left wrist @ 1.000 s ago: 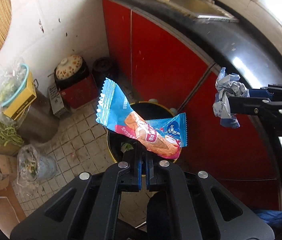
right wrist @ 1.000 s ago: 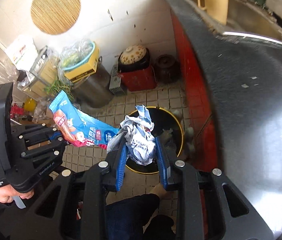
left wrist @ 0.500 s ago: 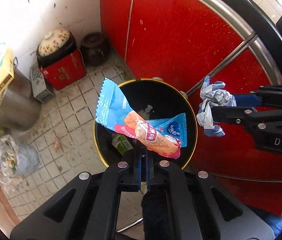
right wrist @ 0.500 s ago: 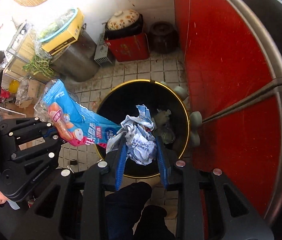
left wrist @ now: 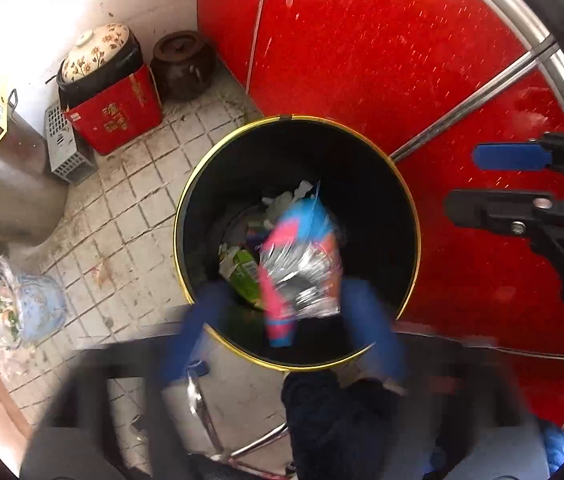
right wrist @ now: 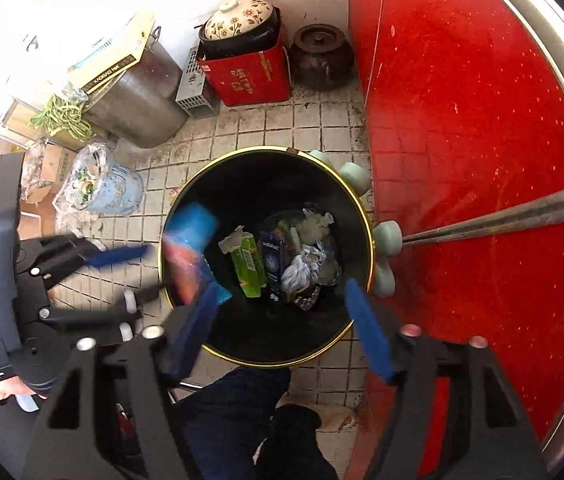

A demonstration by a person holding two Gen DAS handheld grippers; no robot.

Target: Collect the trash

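A black trash bin with a gold rim (left wrist: 294, 117) (right wrist: 265, 148) stands on the tiled floor below both grippers. My left gripper (left wrist: 286, 332) hangs over its near edge with its jaws opening and motion-blurred. The blue and pink snack wrapper (left wrist: 298, 268) (right wrist: 189, 252) drops free into the bin, touching neither pad. My right gripper (right wrist: 282, 320) is also opening, with nothing between its blue pads. The crumpled paper ball (right wrist: 302, 268) lies inside the bin beside a green carton (right wrist: 247, 268). Each gripper shows in the other's view: right gripper (left wrist: 482, 180), left gripper (right wrist: 141, 276).
Red cabinet doors (left wrist: 382, 60) rise right behind the bin. A flowered clay pot on a red box (right wrist: 245, 72), a brown jar (right wrist: 322, 56), a metal pot (right wrist: 137, 108) and a bag of scraps (right wrist: 97, 188) crowd the wall side. A person's dark trouser leg (right wrist: 233, 412) is below.
Both grippers sank closer to the bin and opened. The snack wrapper was let go and is falling. The crumpled paper left the right gripper and now lies in the bin.
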